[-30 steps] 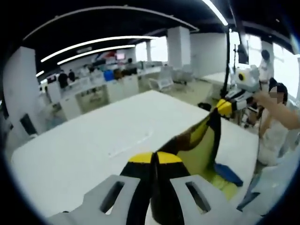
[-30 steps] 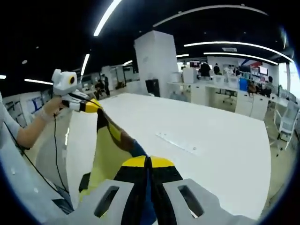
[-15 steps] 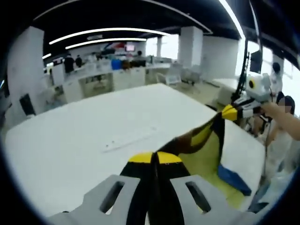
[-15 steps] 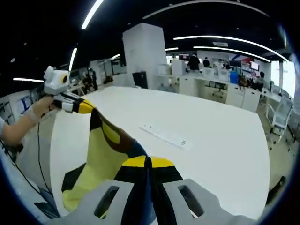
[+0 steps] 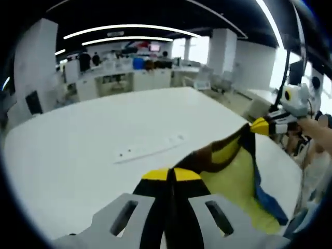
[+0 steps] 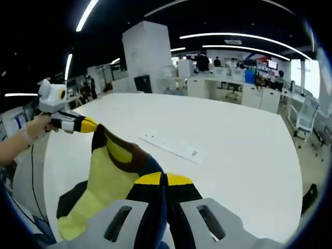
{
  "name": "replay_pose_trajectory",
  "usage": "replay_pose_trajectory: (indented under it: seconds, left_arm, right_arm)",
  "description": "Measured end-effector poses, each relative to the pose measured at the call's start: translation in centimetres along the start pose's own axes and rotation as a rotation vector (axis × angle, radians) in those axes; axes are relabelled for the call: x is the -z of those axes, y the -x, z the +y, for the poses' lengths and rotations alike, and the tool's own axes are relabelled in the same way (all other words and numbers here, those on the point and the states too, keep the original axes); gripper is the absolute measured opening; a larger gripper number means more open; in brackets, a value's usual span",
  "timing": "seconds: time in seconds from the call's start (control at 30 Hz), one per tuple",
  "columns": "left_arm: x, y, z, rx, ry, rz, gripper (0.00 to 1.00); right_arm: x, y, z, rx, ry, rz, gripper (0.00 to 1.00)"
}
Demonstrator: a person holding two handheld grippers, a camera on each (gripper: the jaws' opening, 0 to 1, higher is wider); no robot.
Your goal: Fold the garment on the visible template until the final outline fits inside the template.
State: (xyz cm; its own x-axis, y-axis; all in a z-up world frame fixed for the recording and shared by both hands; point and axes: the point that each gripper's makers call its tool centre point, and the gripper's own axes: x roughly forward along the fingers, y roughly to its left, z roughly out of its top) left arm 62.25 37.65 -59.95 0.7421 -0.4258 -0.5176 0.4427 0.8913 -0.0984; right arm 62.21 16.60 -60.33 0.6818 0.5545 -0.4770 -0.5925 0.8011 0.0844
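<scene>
Both grippers pinch the garment [image 5: 236, 174] and hold it stretched in the air over the near edge of the white bench [image 5: 104, 140]. Left gripper [image 5: 171, 175] fingers clamped on one corner, right gripper [image 6: 163, 179] on the other. Pale strip [image 6: 171, 147] lies mid-bench. Desks and a pillar [image 6: 148, 57] stand behind.

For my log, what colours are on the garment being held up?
The garment is mostly yellow with dark brown, black and blue panels, clearest in the right gripper view.
</scene>
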Motion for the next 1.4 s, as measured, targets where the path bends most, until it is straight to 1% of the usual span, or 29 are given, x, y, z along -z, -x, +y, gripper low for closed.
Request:
replay_pose_trajectory:
  seconds: [0.13,0.23,0.3,0.5,0.67,0.7,0.73,0.77,0.83,0.9,0.97,1.0,1.1,1.2,1.33,1.4]
  left_arm:
    - [0.2,-0.7,0.2,-0.010,0.027,0.001,0.00]
    - [0.6,-1.5,0.4,-0.018,0.033,0.010,0.00]
    - [1.0,-2.2,0.7,-0.034,0.039,0.015,0.00]
    - [2.0,-3.3,0.9,-0.034,0.063,0.025,0.00]
    - [2.7,-4.2,1.0,-0.032,0.049,0.051,0.00]
    - [2.9,-4.4,1.0,-0.029,0.028,0.066,0.00]
    - [3.5,-4.6,1.3,-0.040,-0.027,0.104,0.00]
    - [3.6,-4.7,1.4,-0.047,-0.036,0.110,0.00]
    - [3.3,-5.0,1.4,-0.045,0.001,0.092,0.00]
    - [3.1,-5.0,1.1,-0.027,0.002,0.081,0.00]
    - [3.2,-5.0,1.0,-0.029,-0.007,0.077,0.00]
    - [3.4,-5.0,1.3,-0.040,-0.007,0.074,0.01]
    - [3.5,-4.8,1.7,-0.041,0.014,0.063,0.06]
    - [3.5,-4.7,1.8,-0.046,0.006,0.058,0.09]
    - [3.8,-4.6,1.5,-0.034,0.006,0.066,0.12]
    - [3.8,-4.5,1.3,-0.031,0.004,0.071,0.15]
  right_arm:
    - [0.7,-1.0,-0.8,0.038,0.003,0.018,0.01]
    - [1.3,-1.6,-1.0,0.043,0.004,0.043,0.01]
    - [1.6,-2.0,-1.2,0.047,-0.001,0.048,0.01]
    - [2.6,-3.1,-2.3,0.070,-0.026,0.051,0.01]
    - [3.4,-3.9,-2.5,0.078,-0.028,0.076,0.01]
    - [3.5,-3.9,-2.4,0.077,-0.027,0.078,0.01]
    - [3.7,-4.2,-2.4,0.080,-0.014,0.088,0.01]
    - [3.7,-4.3,-2.4,0.082,-0.012,0.090,0.01]
    - [4.0,-4.4,-2.6,0.100,-0.003,0.101,0.02]
    - [3.9,-4.4,-3.1,0.137,0.035,0.099,0.02]
    - [4.2,-4.5,-2.8,0.117,0.012,0.107,0.06]
    - [4.3,-4.4,-2.9,0.118,0.008,0.104,0.07]
    - [4.8,-4.4,-3.0,0.113,0.011,0.113,0.08]
    - [5.1,-4.3,-3.5,0.117,0.004,0.121,0.11]
    - [5.2,-4.2,-3.5,0.111,-0.004,0.122,0.15]
    - [5.1,-4.1,-3.5,0.113,0.007,0.120,0.16]
